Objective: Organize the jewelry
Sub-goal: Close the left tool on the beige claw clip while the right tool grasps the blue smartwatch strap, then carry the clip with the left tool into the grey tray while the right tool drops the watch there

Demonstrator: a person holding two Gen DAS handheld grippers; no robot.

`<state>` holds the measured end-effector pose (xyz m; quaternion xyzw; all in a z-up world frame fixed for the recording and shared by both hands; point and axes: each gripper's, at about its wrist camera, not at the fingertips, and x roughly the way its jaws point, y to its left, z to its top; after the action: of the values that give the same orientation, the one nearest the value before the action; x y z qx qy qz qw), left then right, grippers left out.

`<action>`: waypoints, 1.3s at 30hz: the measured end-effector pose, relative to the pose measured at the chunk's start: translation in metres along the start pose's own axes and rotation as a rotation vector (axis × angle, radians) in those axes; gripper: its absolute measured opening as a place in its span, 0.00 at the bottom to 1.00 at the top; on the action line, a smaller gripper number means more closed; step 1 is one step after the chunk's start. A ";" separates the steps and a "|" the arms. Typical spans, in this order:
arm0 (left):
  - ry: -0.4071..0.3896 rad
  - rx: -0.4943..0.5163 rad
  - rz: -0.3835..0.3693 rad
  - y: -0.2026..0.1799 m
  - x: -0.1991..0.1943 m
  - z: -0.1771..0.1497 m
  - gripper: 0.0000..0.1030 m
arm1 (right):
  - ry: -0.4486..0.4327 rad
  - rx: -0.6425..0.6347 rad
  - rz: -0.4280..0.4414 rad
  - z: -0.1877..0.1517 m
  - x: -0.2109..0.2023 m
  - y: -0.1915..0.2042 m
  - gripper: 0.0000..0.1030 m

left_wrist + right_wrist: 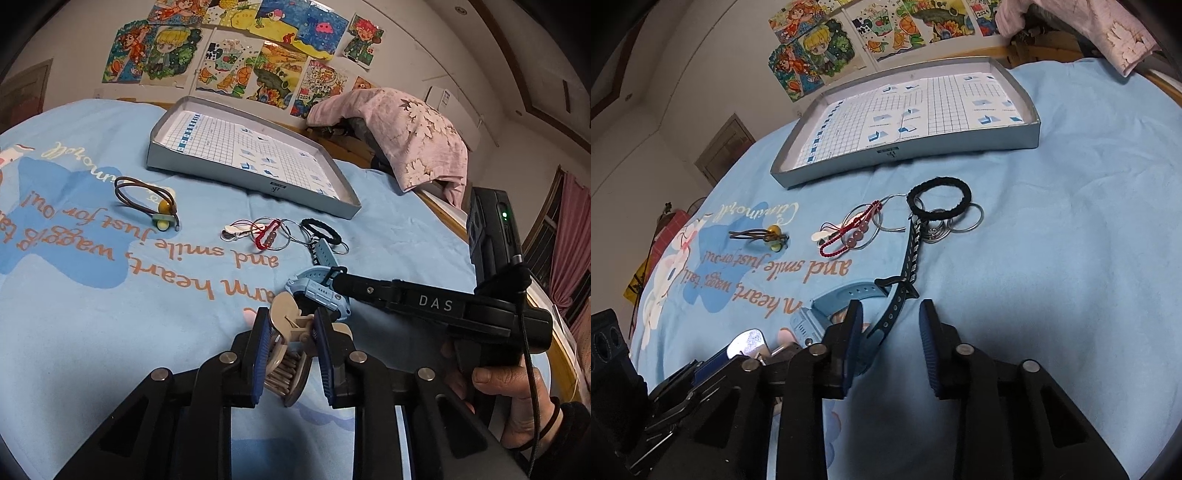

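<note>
Nearest, the left gripper [291,354]: pads pinching a beige hair claw clip [291,332], which lies on the blue bedsheet [110,332] just short of the blue watch [317,291]. Right gripper [891,332]: jaws partly apart, dark watch strap [897,306] between them; whether the pads press it I cannot tell. Beyond the watch: black hair tie [940,201], metal rings [969,219], red beaded bracelet [849,232]; left of these, a brown cord tie with yellow beads [155,206]. Farthest from the watch: the empty grey box lid [207,173]. Risk, in my judgement: the strap, if lifted, may drag the tangled hair tie and rings; the clip may twist out of its pinch.
</note>
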<state>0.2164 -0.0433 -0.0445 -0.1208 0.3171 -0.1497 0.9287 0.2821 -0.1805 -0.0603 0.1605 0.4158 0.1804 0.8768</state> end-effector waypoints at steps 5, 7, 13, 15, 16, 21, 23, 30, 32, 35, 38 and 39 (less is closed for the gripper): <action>-0.019 -0.002 0.013 -0.001 -0.003 0.001 0.21 | 0.015 -0.004 0.008 -0.003 0.002 0.001 0.10; -0.026 -0.003 0.018 0.000 -0.005 0.001 0.19 | 0.011 -0.004 0.009 -0.003 0.001 0.000 0.06; -0.075 -0.008 0.053 0.001 -0.019 0.009 0.16 | -0.057 -0.028 0.019 -0.006 -0.015 0.004 0.03; -0.090 -0.008 0.063 0.003 -0.022 0.016 0.16 | -0.094 -0.047 0.019 -0.005 -0.023 0.008 0.03; -0.099 -0.009 0.066 0.003 -0.023 0.020 0.15 | -0.109 -0.055 0.018 -0.005 -0.027 0.009 0.03; -0.131 -0.012 0.069 0.008 -0.024 0.044 0.05 | -0.204 -0.096 -0.005 0.005 -0.046 0.017 0.03; -0.131 0.002 0.069 0.009 -0.019 0.053 0.05 | -0.224 -0.103 -0.003 0.011 -0.050 0.017 0.03; -0.109 -0.043 0.052 0.030 0.002 0.080 0.05 | -0.251 -0.096 -0.012 0.028 -0.048 0.012 0.03; -0.129 -0.050 0.049 0.034 0.006 0.098 0.05 | -0.264 -0.090 -0.010 0.041 -0.047 0.011 0.03; -0.167 -0.045 0.057 0.037 0.016 0.127 0.05 | -0.291 -0.081 -0.008 0.071 -0.040 0.012 0.03; -0.187 -0.020 0.084 0.043 0.038 0.155 0.05 | -0.325 -0.067 -0.010 0.113 -0.023 0.012 0.03; -0.190 -0.020 0.090 0.047 0.048 0.164 0.05 | -0.328 -0.062 -0.010 0.123 -0.016 0.013 0.03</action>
<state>0.3644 0.0043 0.0401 -0.1297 0.2341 -0.0927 0.9591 0.3668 -0.1924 0.0303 0.1586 0.2622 0.1600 0.9384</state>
